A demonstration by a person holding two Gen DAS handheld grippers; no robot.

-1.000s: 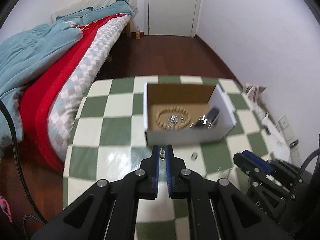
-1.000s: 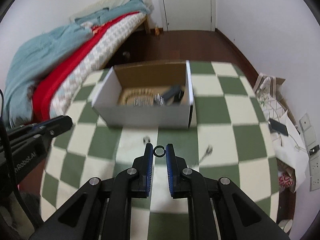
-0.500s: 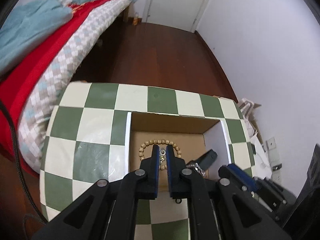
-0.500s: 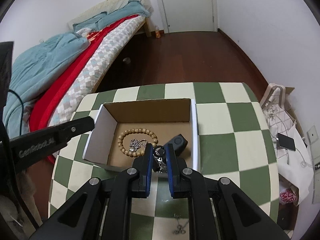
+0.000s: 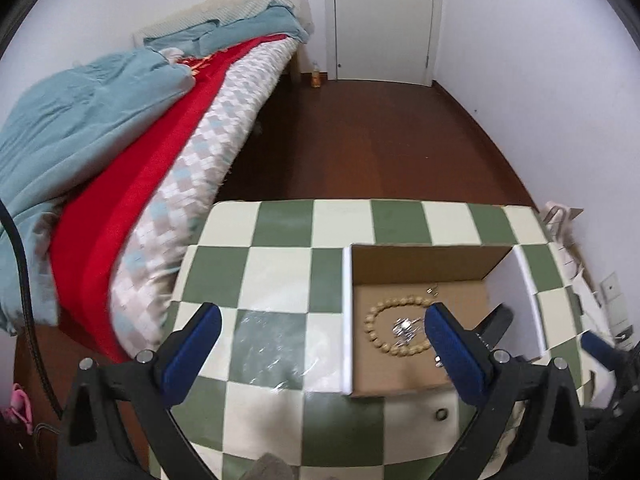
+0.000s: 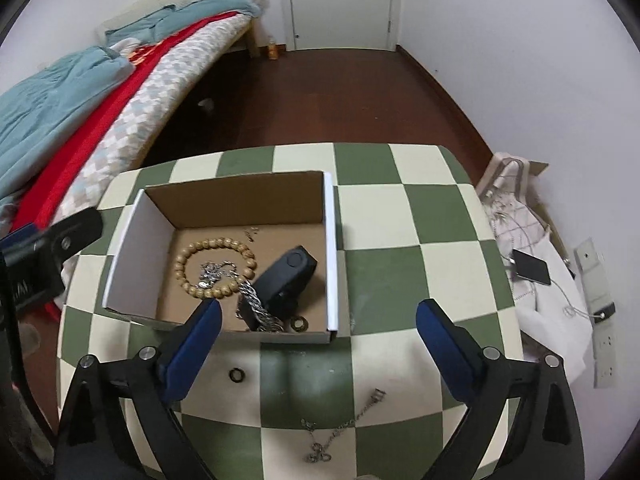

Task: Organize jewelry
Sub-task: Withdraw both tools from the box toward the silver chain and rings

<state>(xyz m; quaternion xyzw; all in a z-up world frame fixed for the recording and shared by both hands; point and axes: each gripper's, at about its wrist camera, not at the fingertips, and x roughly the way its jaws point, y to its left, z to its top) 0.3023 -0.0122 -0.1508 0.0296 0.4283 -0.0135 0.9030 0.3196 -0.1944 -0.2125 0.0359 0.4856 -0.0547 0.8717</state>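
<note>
The jewelry sits mostly inside an open cardboard box (image 6: 240,200) on a green-and-cream checkered table (image 6: 420,232). Within the box, a wooden bead bracelet (image 6: 188,252) lies toward the left, with a small silver chain piece (image 6: 214,270) resting inside its loop. A heavier silver link bracelet (image 6: 260,304) lies at the front of the box beside a black rectangular device (image 6: 288,276), and a small dark ring (image 6: 298,323) rests against the front wall. A tiny silver piece (image 6: 251,233) lies near the back wall; what it is cannot be made out. Outside the box, 1 black ring (image 6: 236,375) lies on the table just in front of it, and a thin silver necklace (image 6: 340,428) trails across the squares nearer the camera. The right gripper (image 6: 318,322) hovers over the front edge of the box with its jaws spread wide and nothing between them. The left gripper (image 5: 320,330) likewise stands wide and holds nothing, poised over the table at the box's left wall (image 5: 347,320). Past the table are a dark wooden floor (image 5: 380,140), a bed with a red blanket (image 5: 132,208) and a teal quilt (image 5: 80,112), and a white door (image 5: 384,20).
</note>
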